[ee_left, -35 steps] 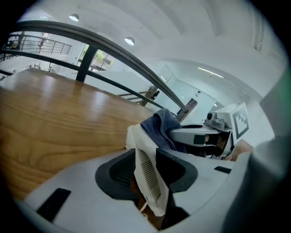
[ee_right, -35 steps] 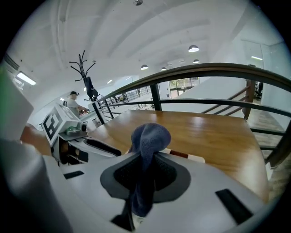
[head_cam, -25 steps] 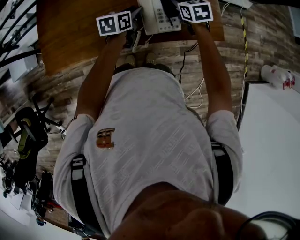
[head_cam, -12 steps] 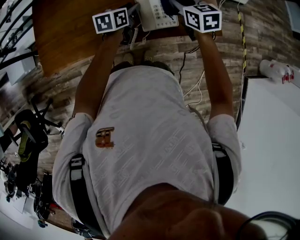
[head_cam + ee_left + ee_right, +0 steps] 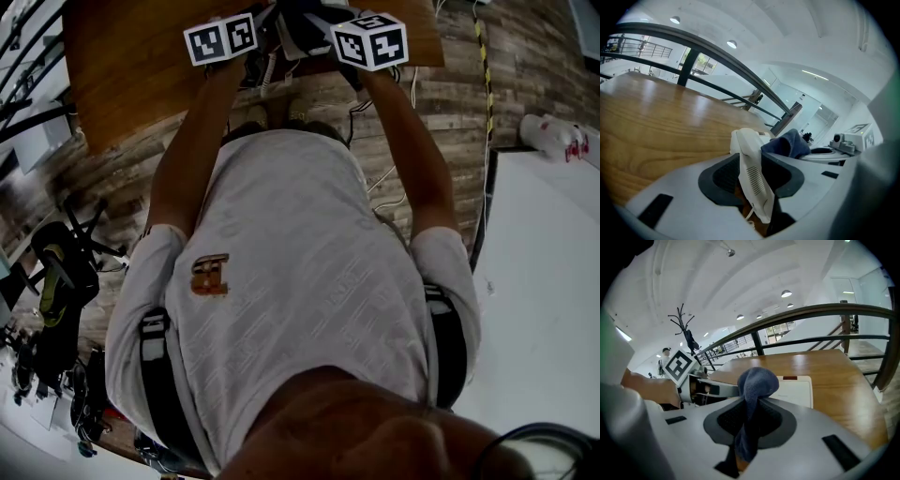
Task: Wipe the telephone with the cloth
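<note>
My left gripper (image 5: 754,180) is shut on the white telephone handset (image 5: 749,159), which stands on edge between its pads above the wooden table (image 5: 656,126). My right gripper (image 5: 749,420) is shut on a dark blue cloth (image 5: 757,383), bunched up above the jaws. The cloth (image 5: 787,143) hangs right beside the handset. Beyond the cloth, the white telephone base (image 5: 797,390) lies on the table. In the head view, both marker cubes, left (image 5: 221,39) and right (image 5: 370,39), sit close together at the table's near edge, hiding most of the telephone.
A white table (image 5: 544,281) stands at the right with a plastic bottle (image 5: 553,150) near its corner. Cables (image 5: 394,178) trail over the plank floor under the desk. A black chair (image 5: 56,262) is at the left. A railing (image 5: 825,315) runs behind the desk.
My right gripper has moved left with the cloth, over the telephone and close to the left gripper. The left gripper has stayed almost still.
</note>
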`<state>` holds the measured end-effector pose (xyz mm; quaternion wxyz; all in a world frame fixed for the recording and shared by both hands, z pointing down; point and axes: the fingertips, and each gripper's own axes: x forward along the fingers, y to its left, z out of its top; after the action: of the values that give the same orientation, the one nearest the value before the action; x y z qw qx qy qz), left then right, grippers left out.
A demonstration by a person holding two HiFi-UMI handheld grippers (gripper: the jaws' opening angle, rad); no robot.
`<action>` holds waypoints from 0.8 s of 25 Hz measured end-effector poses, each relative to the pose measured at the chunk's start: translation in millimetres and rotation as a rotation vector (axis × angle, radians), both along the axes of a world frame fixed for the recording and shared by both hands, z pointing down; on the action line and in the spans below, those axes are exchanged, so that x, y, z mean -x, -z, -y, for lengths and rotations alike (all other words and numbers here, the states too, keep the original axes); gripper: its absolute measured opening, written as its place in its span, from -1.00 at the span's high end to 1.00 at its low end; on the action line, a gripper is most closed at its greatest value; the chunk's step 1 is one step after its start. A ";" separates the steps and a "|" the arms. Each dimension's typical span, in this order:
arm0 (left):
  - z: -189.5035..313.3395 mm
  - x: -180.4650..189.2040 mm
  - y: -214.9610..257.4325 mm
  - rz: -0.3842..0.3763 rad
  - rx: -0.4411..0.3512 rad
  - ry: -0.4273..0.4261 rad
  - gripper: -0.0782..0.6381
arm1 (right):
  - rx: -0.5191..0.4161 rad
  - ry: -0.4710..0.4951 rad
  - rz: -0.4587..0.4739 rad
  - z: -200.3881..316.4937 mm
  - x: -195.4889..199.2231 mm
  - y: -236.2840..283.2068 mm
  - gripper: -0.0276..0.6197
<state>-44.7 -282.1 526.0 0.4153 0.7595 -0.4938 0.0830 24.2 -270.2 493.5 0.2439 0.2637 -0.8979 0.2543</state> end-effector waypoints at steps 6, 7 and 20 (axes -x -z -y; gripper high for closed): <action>-1.0 -1.8 -1.2 0.002 -0.005 -0.004 0.36 | -0.030 -0.061 -0.121 18.7 -36.7 -27.6 0.69; -0.6 -2.4 -1.4 0.003 -0.005 -0.005 0.36 | -0.032 -0.071 -0.135 22.0 -43.8 -32.1 0.69; -2.1 -4.8 1.2 -0.002 -0.007 -0.009 0.36 | -0.091 -0.161 -0.213 36.1 -103.8 -17.4 0.69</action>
<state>-39.9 -280.0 524.9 0.4129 0.7631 -0.4902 0.0823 128.0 -306.3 510.9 0.3045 0.3714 -0.8534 0.2025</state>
